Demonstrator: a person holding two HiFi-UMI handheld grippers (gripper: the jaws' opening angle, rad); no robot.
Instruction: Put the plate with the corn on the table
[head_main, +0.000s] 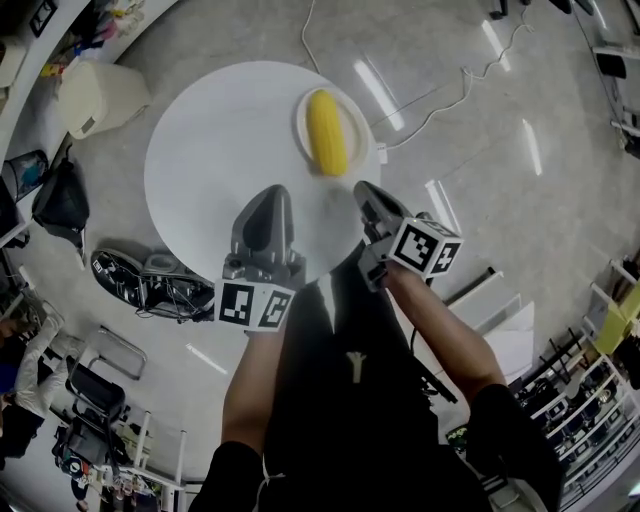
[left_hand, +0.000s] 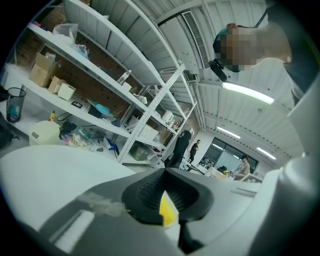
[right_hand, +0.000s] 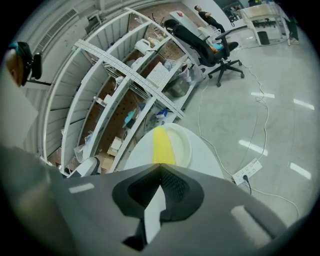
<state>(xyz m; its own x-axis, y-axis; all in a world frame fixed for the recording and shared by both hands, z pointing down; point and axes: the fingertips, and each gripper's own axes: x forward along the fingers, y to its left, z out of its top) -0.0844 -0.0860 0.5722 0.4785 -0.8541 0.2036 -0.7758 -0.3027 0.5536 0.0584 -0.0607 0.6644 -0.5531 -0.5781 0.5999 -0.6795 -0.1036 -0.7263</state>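
Yellow corn (head_main: 327, 132) is seen lying on a white plate (head_main: 360, 130), which is set on the round white table (head_main: 210, 150) at about two o'clock, near the rim. The plate is found at one o'clock from the left gripper (head_main: 273, 192) and at eleven o'clock from the right gripper (head_main: 366, 190), apart from both. Both pairs of jaws are pressed together, and nothing is gripped.

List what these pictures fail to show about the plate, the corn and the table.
- Left gripper view: the corn is only a yellow sliver behind the shut left gripper; the plate cannot be made out.
- Right gripper view: the shut right gripper covers the corn's near end and the plate's near rim.
- Head view: both grippers overlap the table's near edge; its support is hidden under the top.
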